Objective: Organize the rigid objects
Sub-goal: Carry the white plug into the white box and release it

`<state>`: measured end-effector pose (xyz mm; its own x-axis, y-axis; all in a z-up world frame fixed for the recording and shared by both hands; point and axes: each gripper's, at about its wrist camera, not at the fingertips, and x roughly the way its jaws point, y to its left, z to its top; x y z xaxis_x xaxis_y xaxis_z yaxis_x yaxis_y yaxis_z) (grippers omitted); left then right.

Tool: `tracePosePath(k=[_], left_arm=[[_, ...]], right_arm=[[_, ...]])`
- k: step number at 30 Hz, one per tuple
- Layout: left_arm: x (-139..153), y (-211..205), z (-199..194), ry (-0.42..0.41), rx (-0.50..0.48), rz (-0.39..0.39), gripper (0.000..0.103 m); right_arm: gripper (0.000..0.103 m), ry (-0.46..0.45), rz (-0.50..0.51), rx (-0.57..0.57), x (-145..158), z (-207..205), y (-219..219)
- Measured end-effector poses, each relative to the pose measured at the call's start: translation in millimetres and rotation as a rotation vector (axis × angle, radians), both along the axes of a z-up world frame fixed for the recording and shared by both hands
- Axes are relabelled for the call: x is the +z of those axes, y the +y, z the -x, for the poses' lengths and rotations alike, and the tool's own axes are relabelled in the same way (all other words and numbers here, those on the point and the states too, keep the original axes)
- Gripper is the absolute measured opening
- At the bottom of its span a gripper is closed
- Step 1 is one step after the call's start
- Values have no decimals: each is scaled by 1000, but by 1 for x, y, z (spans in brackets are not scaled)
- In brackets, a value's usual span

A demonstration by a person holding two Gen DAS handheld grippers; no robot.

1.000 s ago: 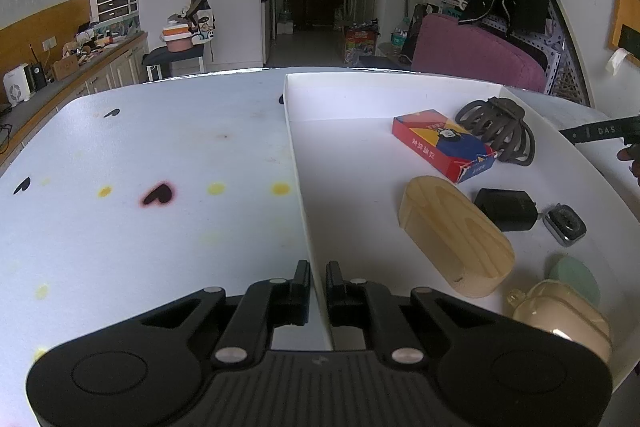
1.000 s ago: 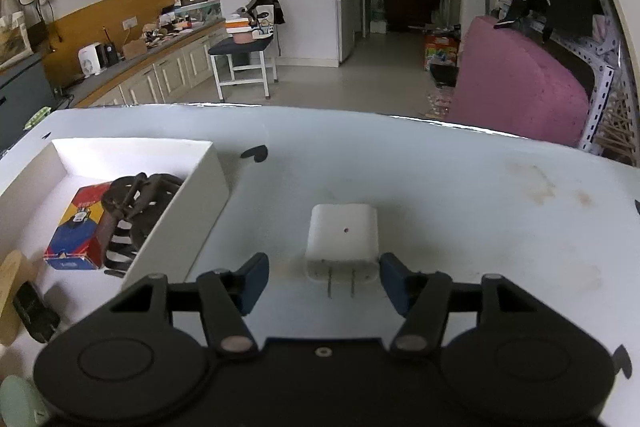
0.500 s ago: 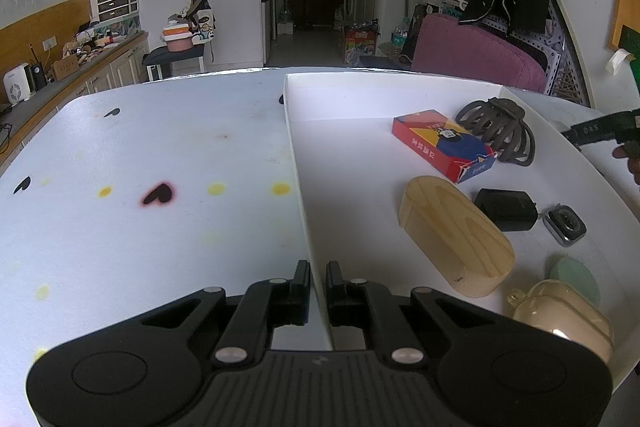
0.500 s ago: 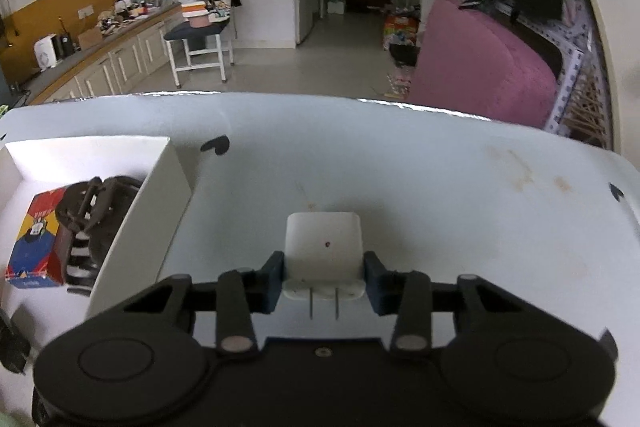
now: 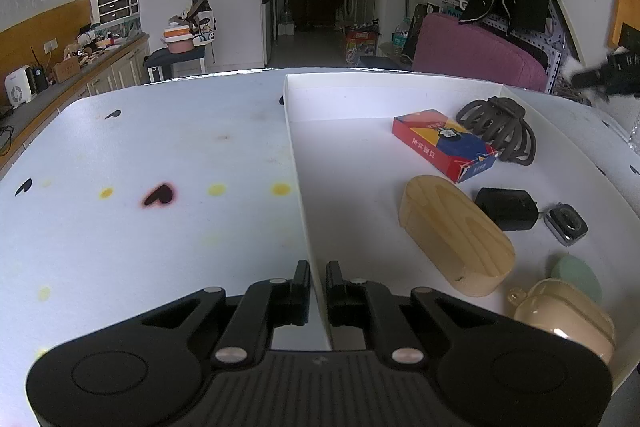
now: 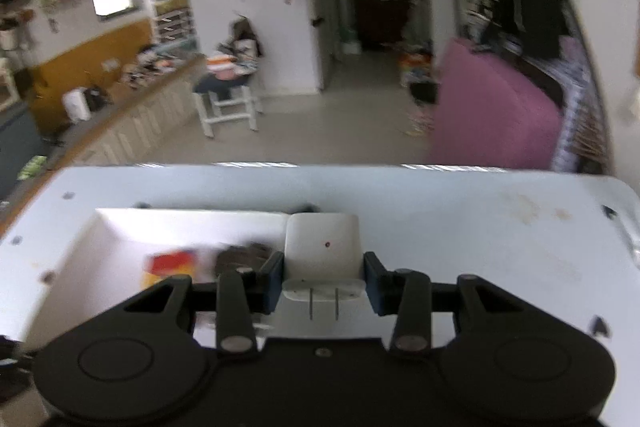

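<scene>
A: What is the right gripper (image 6: 323, 281) carrying now?

B: It is holding the white charger (image 6: 322, 247). The two pads are pressing on its sides, and the prongs are pointing back toward the camera. The charger is hanging in the air above the table (image 6: 480, 227), not lying on it.

A: And where is the tray (image 6: 120, 227) from there?

B: In the right wrist view the tray is lying at about ten o'clock from the charger, so to the left and a little forward. Its right wall is running just under the charger's left side. The long axis of the charger is going along the fingers, toward twelve o'clock.

A: So which hand is nearer to the drop?

B: The right one, I think, because it is already having the charger. I judge it is needing a short move to the left before letting go.

A: What is the left gripper (image 5: 318, 291) doing?

B: It is pinching the left wall of the tray (image 5: 296, 163), with the jaws nearly together, pointing down and forward. In my opinion it is steadying the tray. Inside, at about two o'clock from it, a red box (image 5: 440, 143), a hair claw (image 5: 500, 127) and a wood block (image 5: 452, 235) are lying.

A: Is there free space?

B: Yes, the left half of the tray floor is looking bare.
</scene>
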<state>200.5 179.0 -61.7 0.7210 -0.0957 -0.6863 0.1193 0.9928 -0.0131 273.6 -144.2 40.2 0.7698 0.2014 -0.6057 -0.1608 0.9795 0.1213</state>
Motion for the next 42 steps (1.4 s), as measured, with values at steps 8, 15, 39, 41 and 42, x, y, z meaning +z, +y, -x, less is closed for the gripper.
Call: tracePosePath(k=[8,15,39,41,42], left_arm=[[0,-1,0,-5,-1,-9,8],[-1,-3,1,-12,-4,-23,8],[-1,-4,2,-14,-4,-25,7],[-1,-4,2,-14,-4,-26,7],[-1,-4,2,-14,-4,-25,7]], right_arm=[[43,11,-15,175,1,-7,90],[43,74,-13,268,-11,-20,156],[57,168,96,283,-64,-40,223],[60,163,85,286,-59,-38,220],[60,160,81,287,-56,-36,218]])
